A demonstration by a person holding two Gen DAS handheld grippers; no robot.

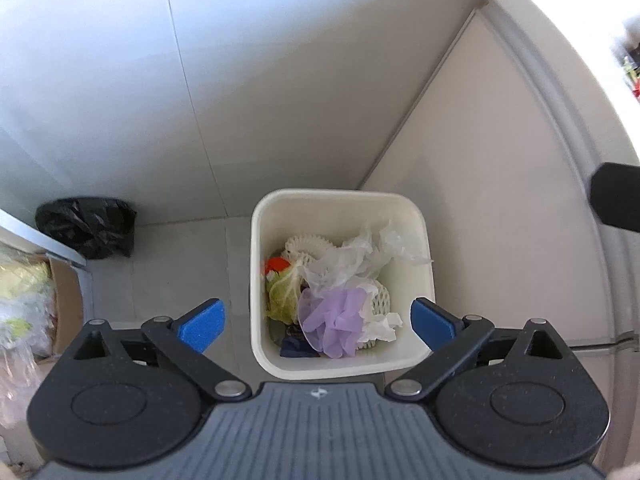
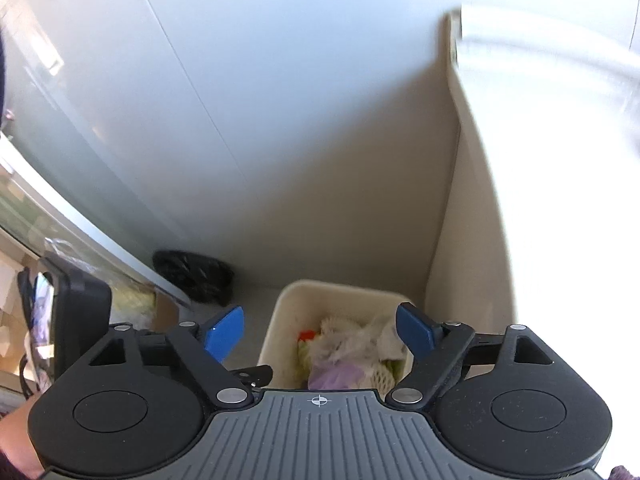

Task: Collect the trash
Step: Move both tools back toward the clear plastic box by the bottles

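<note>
**A:** Trash (image 1: 340,292) fills the lower part of the white bin (image 1: 404,200), which stands on the floor in the corner between the wall and a pale cabinet side (image 1: 500,184). What do you make of how it will handle?

**B:** Light and soft, nearly all of it, I'd judge. The purple glove (image 1: 332,320) is limp and will drape; the crumpled clear plastic (image 1: 360,256) and white foam netting (image 1: 304,246) will crush under a pinch and may slip. The green leaf (image 1: 282,294) looks damp and could tear. I'd pinch a gathered fold, not a loose edge.

**A:** And the claws?

**B:** The left gripper (image 1: 318,322) has its blue pads spread wide, either side of the bin's mouth, nothing between them and nothing touched. The right gripper (image 2: 320,334) is likewise spread and empty above the bin (image 2: 276,336).

**A:** What does one view give that the other lacks?

**B:** The left wrist looks almost straight down, so you can sort the contents: a red scrap (image 1: 276,265) and something dark blue (image 1: 296,348) at the bottom. The right wrist sees the bin at a slant, its contents (image 2: 344,348) blurred and half hidden by the gripper body. It does show the other gripper's dark housing (image 2: 82,320) at the left edge, plus a cardboard box (image 2: 166,312).

**A:** And the black bag (image 1: 88,226)?

**B:** On the floor against the wall, well apart from the bin. Possibly a full rubbish bag, though I can't tell what's inside.
</note>
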